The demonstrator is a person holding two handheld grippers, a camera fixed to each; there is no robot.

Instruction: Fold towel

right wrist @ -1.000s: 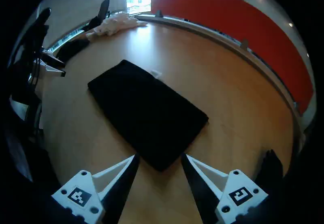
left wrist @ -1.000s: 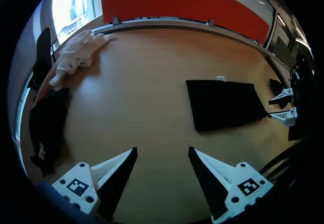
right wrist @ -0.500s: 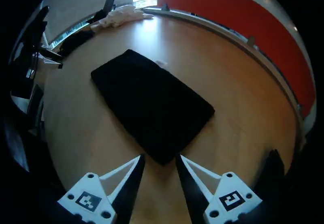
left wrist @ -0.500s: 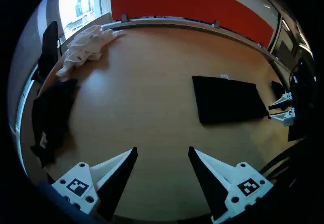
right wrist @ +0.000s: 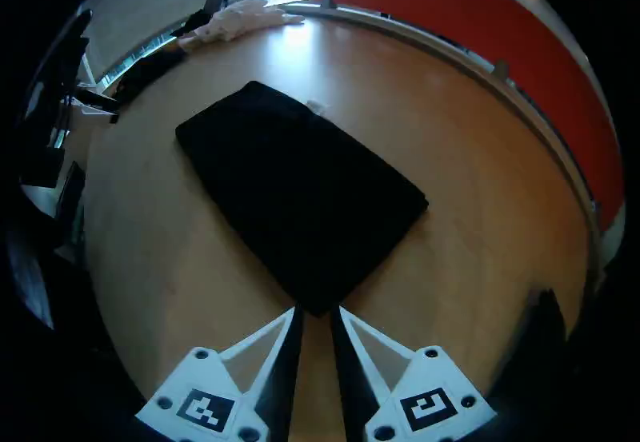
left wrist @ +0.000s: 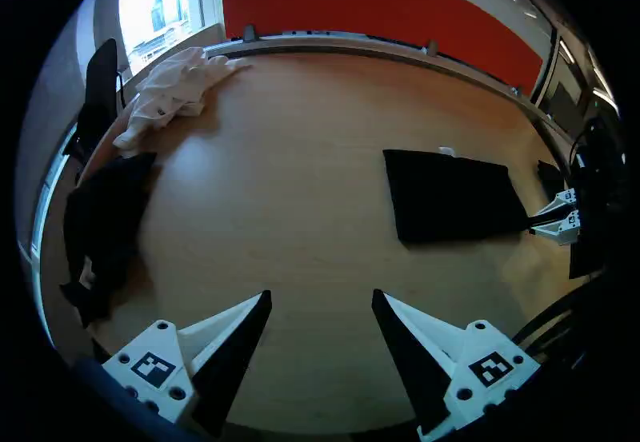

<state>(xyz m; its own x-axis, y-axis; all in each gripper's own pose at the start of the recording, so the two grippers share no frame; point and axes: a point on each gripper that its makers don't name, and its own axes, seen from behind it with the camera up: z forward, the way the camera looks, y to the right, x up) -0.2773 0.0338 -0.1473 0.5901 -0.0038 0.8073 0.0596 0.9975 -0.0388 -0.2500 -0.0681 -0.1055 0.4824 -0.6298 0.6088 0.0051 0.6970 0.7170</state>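
1. Tongs first, in the left gripper view: our left gripper [left wrist: 320, 298] hangs with its jaws spread wide and nothing between them, over bare wood at the near side of the table [left wrist: 280, 186]. The black towel [left wrist: 448, 194] lies flat as a tidy rectangle, well off to the right. At its near right corner we see the right gripper [left wrist: 560, 220], jaws drawn narrow at the cloth's edge. A white cloth heap [left wrist: 172, 86] sits at the far left and a dark garment [left wrist: 104, 226] droops over the left edge, both well apart from the towel.

2. In the right gripper view, our right gripper [right wrist: 316, 312] is narrow, with a slim gap showing between the jaws. The towel [right wrist: 300, 194] has its nearest corner right at the tips. We cannot tell whether the jaws bite the cloth yet.

3. We judge the step in hand to be securing that near corner for a fold. To do it well, we should slide one finger under the full thickness of the corner and close firmly before lifting, or only a top layer may come up.

4. We should then bring the idle left gripper to the neighbouring corner, lift the edge level, carry it over to meet the far edge, and lay it down without dragging the towel across the wood.
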